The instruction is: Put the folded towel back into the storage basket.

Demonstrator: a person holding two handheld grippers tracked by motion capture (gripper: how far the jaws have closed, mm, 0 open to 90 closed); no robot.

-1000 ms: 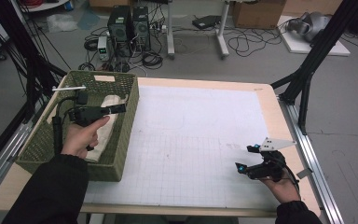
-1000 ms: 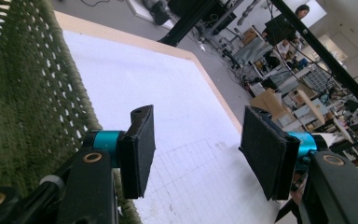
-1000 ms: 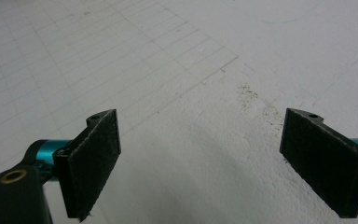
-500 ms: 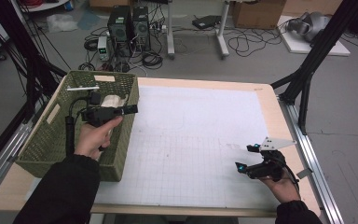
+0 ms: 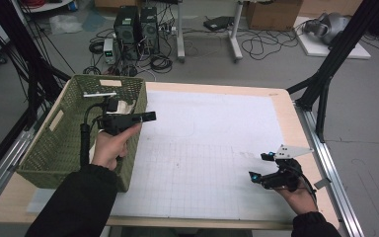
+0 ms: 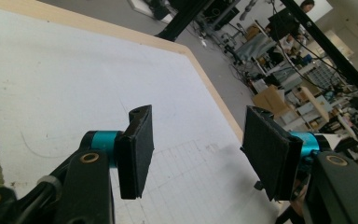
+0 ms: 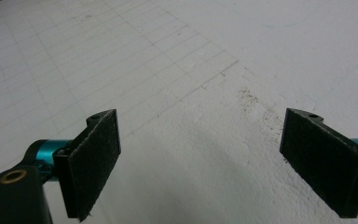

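Hovering: left hand-held gripper (image 5: 148, 116) over woven basket (image 5: 64, 148).

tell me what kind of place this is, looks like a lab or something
Most likely a robotics or data-recording lab: a worktable topped with a white grid mat, computer towers and loose cables on the floor behind it, and black frame struts beside the table.

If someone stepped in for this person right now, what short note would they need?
Left gripper: fingers open, nothing between them, over the right rim of the green woven basket, pointing at the white gridded mat.
Right gripper: open, empty, low over the mat's near right part.
Pale cloth-like item: in the basket.
Done: nothing laid out on the mat.
Left: probably taking the basket's contents out.
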